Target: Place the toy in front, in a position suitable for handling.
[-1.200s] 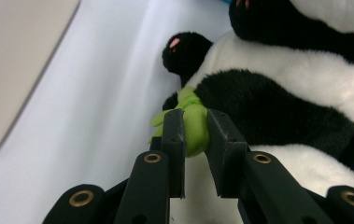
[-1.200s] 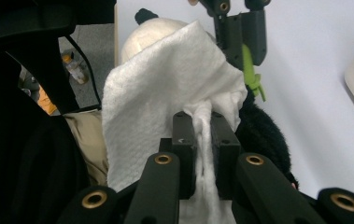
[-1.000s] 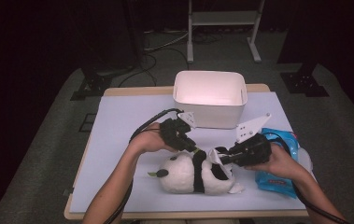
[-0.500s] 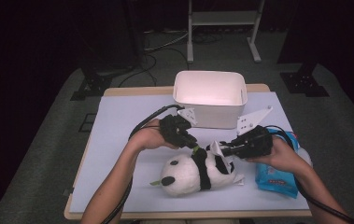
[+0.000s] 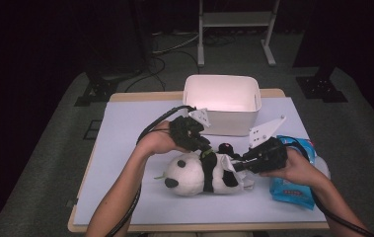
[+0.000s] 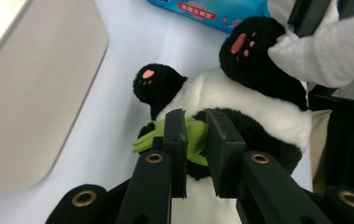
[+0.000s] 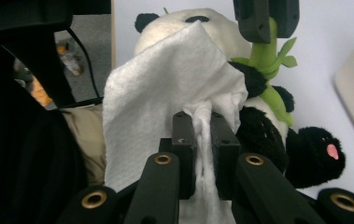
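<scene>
Pinching green bamboo sprig (image 6: 194, 140) on panda (image 5: 199, 173): left gripper (image 6: 196, 135) jaws clamped; right gripper (image 7: 206, 140) jaws clamped on white wipe (image 7: 165, 93).

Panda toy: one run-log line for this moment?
left gripper shut on green bamboo sprig | right gripper shut on white wipe | panda toy on table
</scene>
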A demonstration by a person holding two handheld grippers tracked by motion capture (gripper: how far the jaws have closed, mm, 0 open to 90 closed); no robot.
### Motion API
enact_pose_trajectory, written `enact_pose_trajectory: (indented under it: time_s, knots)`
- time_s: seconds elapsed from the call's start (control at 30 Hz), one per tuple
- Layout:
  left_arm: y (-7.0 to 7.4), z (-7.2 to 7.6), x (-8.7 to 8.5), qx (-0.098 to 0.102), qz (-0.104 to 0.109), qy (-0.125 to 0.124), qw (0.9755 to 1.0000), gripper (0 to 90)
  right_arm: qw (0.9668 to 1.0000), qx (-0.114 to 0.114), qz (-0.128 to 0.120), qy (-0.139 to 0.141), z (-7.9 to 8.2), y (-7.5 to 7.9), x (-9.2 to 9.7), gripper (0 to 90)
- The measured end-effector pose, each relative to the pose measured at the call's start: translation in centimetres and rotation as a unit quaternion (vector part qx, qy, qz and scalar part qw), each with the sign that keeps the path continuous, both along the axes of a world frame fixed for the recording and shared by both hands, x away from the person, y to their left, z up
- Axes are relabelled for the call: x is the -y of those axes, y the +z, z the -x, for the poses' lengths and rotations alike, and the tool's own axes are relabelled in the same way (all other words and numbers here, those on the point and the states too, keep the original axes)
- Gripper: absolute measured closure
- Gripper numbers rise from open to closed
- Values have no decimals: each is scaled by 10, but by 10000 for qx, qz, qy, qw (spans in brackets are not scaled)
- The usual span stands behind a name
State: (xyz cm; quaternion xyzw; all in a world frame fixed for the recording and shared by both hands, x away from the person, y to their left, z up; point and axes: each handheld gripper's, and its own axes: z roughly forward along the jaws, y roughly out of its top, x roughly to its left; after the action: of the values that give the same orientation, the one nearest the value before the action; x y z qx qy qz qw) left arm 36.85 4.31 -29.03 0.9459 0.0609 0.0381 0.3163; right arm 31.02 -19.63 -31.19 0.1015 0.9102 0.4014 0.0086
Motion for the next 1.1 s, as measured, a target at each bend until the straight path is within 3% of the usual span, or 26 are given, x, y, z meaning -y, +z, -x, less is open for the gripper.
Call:
enact_pose_trajectory:
  time_s: [0.17, 0.37, 0.47, 0.6, 0.87, 1.1]
  knots:
    - [-2, 4, 1, -61, 63, -155, 9998, 785, 9999, 12, -107, -17, -2, 4, 3, 828]
    - [-2, 13, -1, -66, 118, -369, 9992, 777, 9991, 93, -172, -382, -16, 12, 13, 828]
    - [0, 13, -1, -40, 118, -305, 9995, 778, 9992, -27, -7, -410, -22, 5, 8, 828]
    - [2, 15, -1, -3, 152, -265, 9995, 779, 9994, -250, 105, -216, -21, -7, -1, 827]
    - [4, 19, 0, 15, 158, -293, 9994, 778, 9993, -249, 212, -177, -20, -11, 0, 825]
    - [-5, 24, -4, -213, 141, -389, 9989, 734, 9988, -363, 231, -245, -20, -21, 3, 825]
